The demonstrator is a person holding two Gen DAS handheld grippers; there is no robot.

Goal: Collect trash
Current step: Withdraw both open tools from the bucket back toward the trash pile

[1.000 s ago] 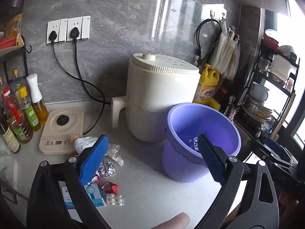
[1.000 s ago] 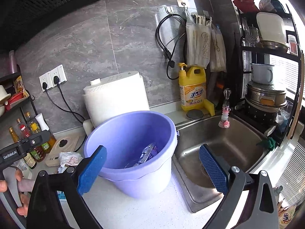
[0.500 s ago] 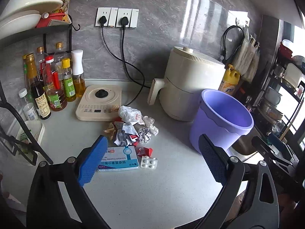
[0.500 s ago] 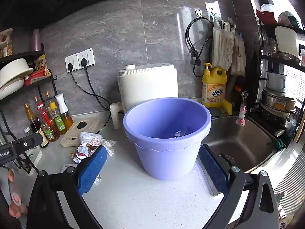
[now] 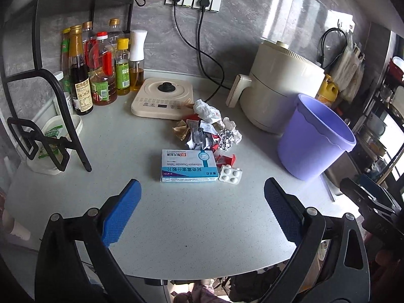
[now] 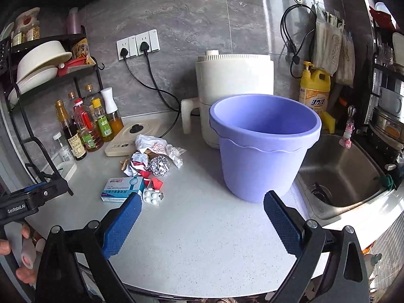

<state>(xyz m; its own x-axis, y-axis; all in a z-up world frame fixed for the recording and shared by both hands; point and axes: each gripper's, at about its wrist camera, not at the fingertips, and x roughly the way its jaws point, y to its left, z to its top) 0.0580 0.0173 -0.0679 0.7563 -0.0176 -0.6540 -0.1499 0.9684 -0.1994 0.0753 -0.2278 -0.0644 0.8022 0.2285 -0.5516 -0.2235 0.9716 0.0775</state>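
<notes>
Left wrist view: left tongs [image 5: 202, 210] open, empty, above bench [image 5: 197, 234], trash pile [image 5: 208, 132] left of bucket [image 5: 315, 141]; right wrist view: right tongs [image 6: 202, 223] open, empty, trash left of bucket, sink [image 6: 341, 169] right of it.

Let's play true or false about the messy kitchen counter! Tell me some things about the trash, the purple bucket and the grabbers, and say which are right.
1. Both grabbers, the left gripper and the right gripper, are open and hold nothing. True.
2. The purple bucket lies tipped on its side. False: it stands upright.
3. The foil ball sits in the trash pile on the counter. True.
4. The blue medicine box is inside the bucket. False: it lies on the counter beside the pill blister.
</notes>
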